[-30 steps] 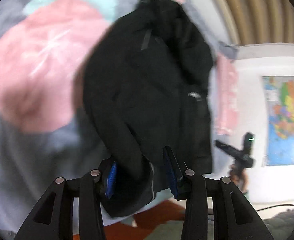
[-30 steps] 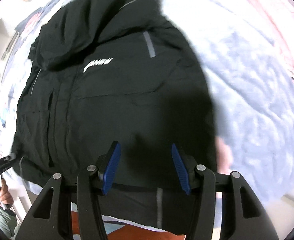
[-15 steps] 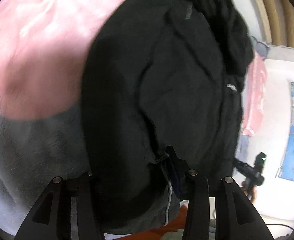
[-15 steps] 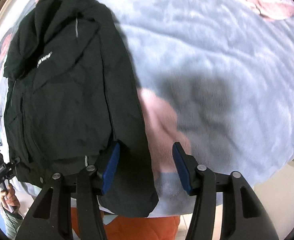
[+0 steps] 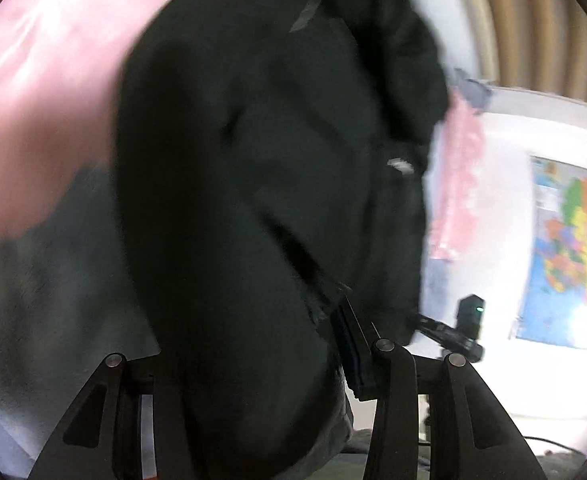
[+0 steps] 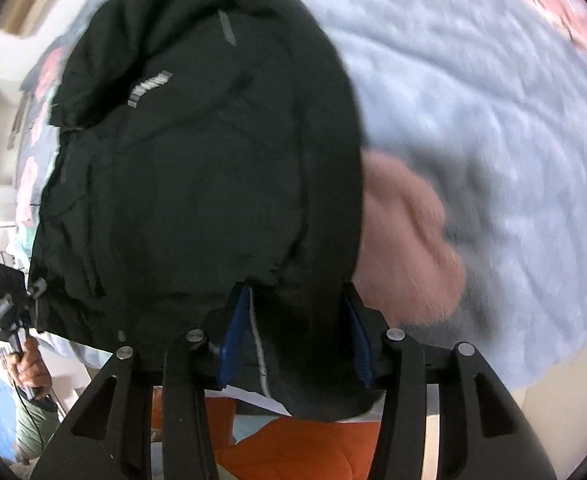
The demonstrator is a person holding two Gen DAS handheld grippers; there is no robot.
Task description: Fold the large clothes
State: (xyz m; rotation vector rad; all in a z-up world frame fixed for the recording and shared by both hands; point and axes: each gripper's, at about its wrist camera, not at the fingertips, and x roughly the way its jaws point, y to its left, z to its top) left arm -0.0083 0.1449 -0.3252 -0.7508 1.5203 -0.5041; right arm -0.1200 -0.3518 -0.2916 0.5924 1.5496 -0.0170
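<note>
A large black jacket point(image 5: 261, 184) lies on a light blue fleece blanket point(image 6: 473, 92) with pink patches. In the left wrist view the jacket's hem drapes over my left gripper point(image 5: 253, 344) and hides its left finger; the jaws stand wide with cloth between them. In the right wrist view the jacket point(image 6: 197, 168), with a white logo on its chest, has its hem and sleeve cuff between my right gripper's point(image 6: 297, 332) blue pads, which stand wide apart. The right gripper also shows in the left wrist view point(image 5: 453, 332), at the jacket's far corner.
A pink patch of the blanket point(image 5: 33, 120) lies left of the jacket. A wall map point(image 5: 569, 248) hangs at the right. An orange cushion point(image 6: 293, 448) lies below the bed edge. The hand holding my left gripper point(image 6: 13, 320) shows at the left.
Both grippers have moved in onto the jacket's hem. The right gripper swung from beside the jacket back over it, and cloth now sits between its pads. The left view shifted slightly.
</note>
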